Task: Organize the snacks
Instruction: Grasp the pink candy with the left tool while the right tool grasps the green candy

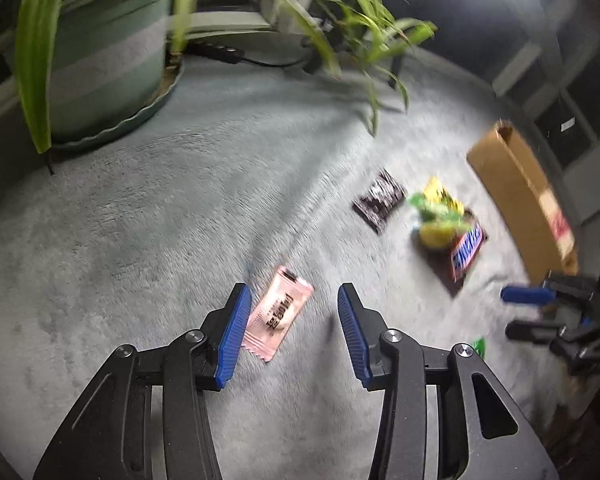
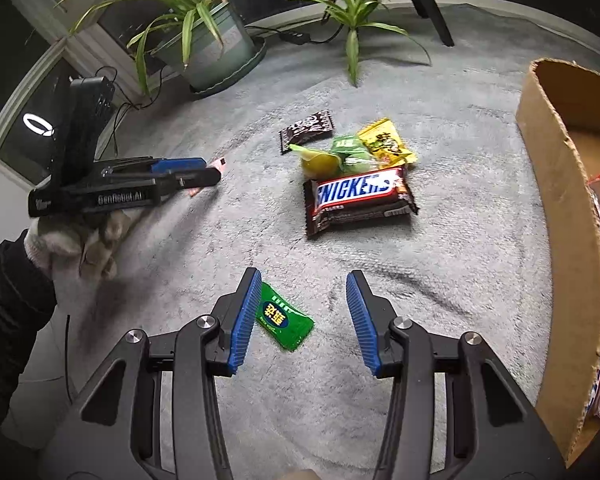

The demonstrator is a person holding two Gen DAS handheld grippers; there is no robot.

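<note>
My left gripper [image 1: 292,320] is open just above a pink snack packet [image 1: 278,314] that lies on the grey carpet between its fingers, nearer the left one. My right gripper [image 2: 302,312] is open over a small green packet [image 2: 286,320] on the carpet beside its left finger. A Snickers bag [image 2: 358,198], a dark brown packet [image 2: 307,130], a yellow packet [image 2: 386,144] and green and yellow-green sweets [image 2: 336,156] lie in a cluster ahead. A cardboard box [image 2: 560,184] with snacks inside stands at the right. The left gripper also shows in the right wrist view [image 2: 204,174].
A potted spider plant [image 2: 208,52] in a grey-green pot stands at the back, with long leaves [image 2: 352,16] hanging over the carpet. A black power strip and cable [image 2: 296,36] lie behind it. A dark chair leg [image 2: 432,4] stands at the back right.
</note>
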